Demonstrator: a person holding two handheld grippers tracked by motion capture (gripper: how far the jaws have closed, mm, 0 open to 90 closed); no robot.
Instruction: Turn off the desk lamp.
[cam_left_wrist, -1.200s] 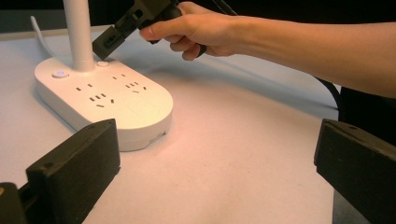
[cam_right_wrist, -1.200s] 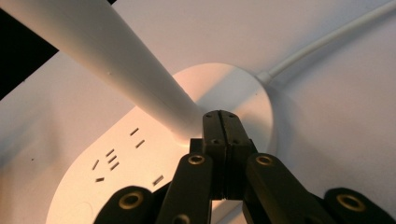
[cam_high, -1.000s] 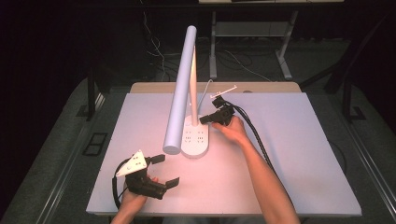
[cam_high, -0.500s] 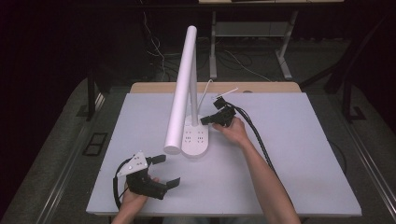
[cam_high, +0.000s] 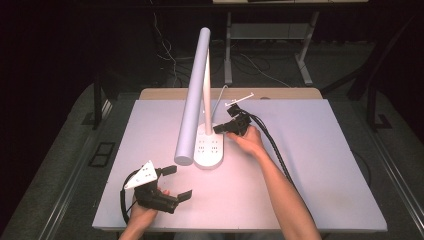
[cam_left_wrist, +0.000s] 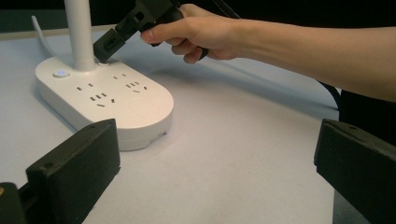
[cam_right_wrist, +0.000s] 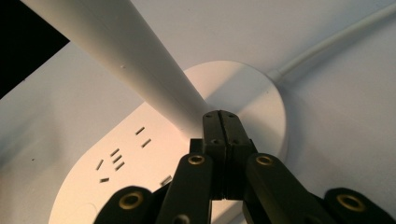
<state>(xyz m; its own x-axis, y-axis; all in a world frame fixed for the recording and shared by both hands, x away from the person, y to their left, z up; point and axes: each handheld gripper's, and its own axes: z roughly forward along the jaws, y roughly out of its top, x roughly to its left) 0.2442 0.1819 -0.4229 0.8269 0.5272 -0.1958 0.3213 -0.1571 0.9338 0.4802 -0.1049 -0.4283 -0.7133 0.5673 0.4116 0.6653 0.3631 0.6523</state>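
White desk lamp (cam_high: 206, 150), oval socket base, centre of grey table (cam_high: 320, 175); tubular head (cam_high: 192, 100) now swung lower and nearer than second ago. Right gripper (cam_high: 220, 128), jaws pressed together, tip at stem foot beside base button (cam_left_wrist: 60, 73), likely pressing. Left gripper (cam_high: 175, 181), jaws spread, idle near front edge.

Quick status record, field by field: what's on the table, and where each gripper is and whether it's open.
table: pale top
lamp: white desk lamp, long tube head on an upright post
lamp base: oval, with sockets and a button
right gripper: jaws shut, tips at the foot of the lamp post
left gripper: open, near front edge, apart from the base
cord: white, behind the base
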